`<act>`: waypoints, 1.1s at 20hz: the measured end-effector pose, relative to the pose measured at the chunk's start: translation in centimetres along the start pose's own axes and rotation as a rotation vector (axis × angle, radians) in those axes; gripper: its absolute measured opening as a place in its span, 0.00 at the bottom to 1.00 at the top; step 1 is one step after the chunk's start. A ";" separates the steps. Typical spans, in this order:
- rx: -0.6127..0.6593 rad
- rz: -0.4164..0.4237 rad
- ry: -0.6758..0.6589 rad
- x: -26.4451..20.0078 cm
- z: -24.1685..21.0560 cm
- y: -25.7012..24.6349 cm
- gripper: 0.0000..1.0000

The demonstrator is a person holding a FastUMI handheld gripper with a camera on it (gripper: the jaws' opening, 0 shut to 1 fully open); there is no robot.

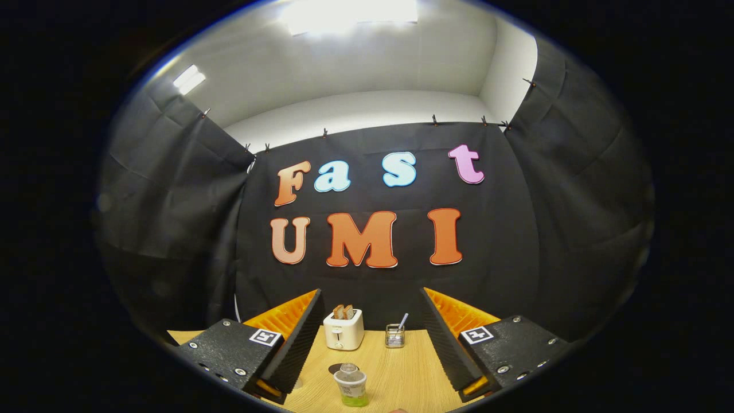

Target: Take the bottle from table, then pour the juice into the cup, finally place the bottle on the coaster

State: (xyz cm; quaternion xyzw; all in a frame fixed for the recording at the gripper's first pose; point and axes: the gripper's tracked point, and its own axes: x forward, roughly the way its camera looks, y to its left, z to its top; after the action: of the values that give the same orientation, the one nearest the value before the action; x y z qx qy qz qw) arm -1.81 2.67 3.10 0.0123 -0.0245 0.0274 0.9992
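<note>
text: none legible | square markers on claw: no words

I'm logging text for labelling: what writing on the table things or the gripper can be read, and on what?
Bottle label: too small to read.
Toaster front mark: blurred.
Gripper, open, bottle just ahead between its fingers: square markers, patterns, no words.
Nothing can be quoted.

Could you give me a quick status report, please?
Tool open, holding nothing. Bottle upright between fingers, untouched. Toaster beyond.
</note>
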 end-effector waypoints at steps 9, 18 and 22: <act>-0.005 0.015 -0.013 -0.2 0.1 1.4 0.98; 0.009 0.024 0.000 0.5 -0.6 2.1 0.98; 0.010 0.025 0.006 0.5 -0.9 2.3 0.98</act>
State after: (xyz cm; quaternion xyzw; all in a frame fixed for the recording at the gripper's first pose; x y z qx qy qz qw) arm -1.41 5.00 2.29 0.0167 -0.0217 0.0400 0.9988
